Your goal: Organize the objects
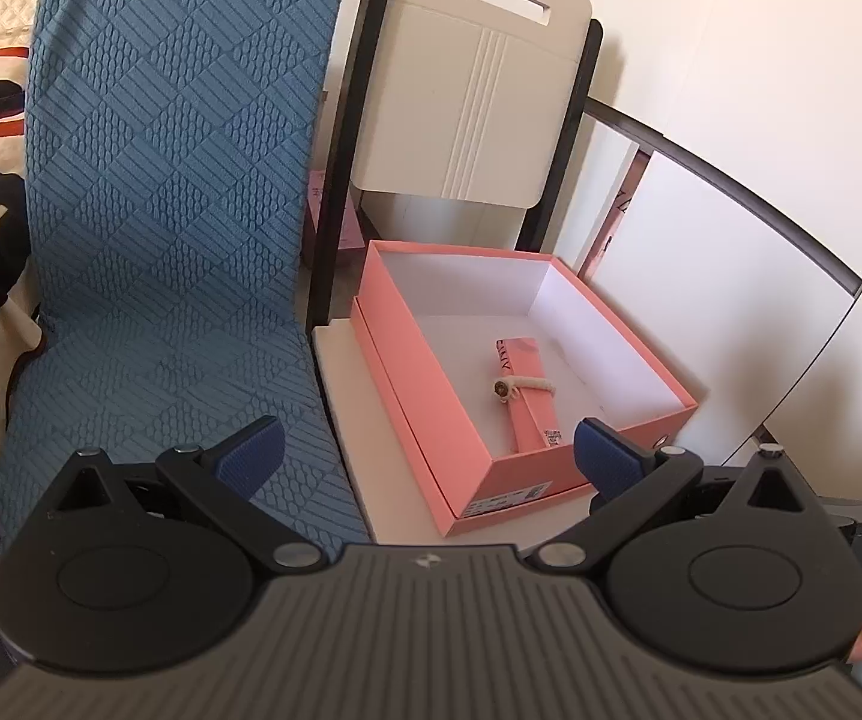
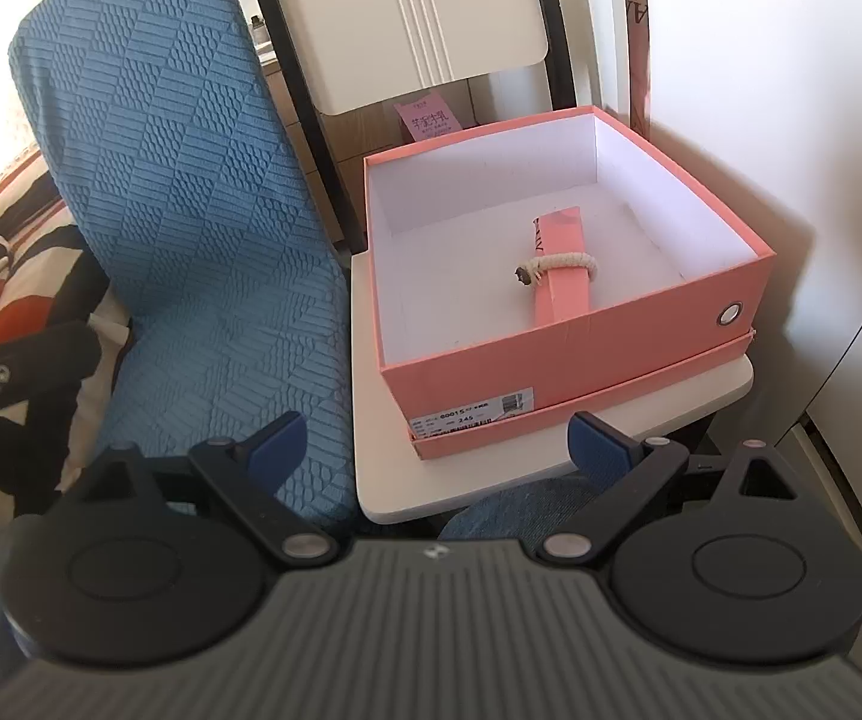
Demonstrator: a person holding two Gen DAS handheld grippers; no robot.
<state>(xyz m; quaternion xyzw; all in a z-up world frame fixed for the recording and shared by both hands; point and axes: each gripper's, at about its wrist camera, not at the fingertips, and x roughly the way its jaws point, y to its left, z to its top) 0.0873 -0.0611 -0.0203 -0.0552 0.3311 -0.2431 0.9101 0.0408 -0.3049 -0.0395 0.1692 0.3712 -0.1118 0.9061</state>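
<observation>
Gaping empty, both ribbed-padded tools point(image 1: 425, 450) point(image 2: 437, 441) before a rope-tied pink strip point(image 2: 560, 267) in smooth pink cardboard box point(image 2: 581, 342).

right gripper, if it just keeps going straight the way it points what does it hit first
Probably the near wall of the pink box on the white chair seat. The right gripper is open and empty, aimed at that wall just above the barcode label. Depth is unclear; a higher line might clear the rim.
</observation>
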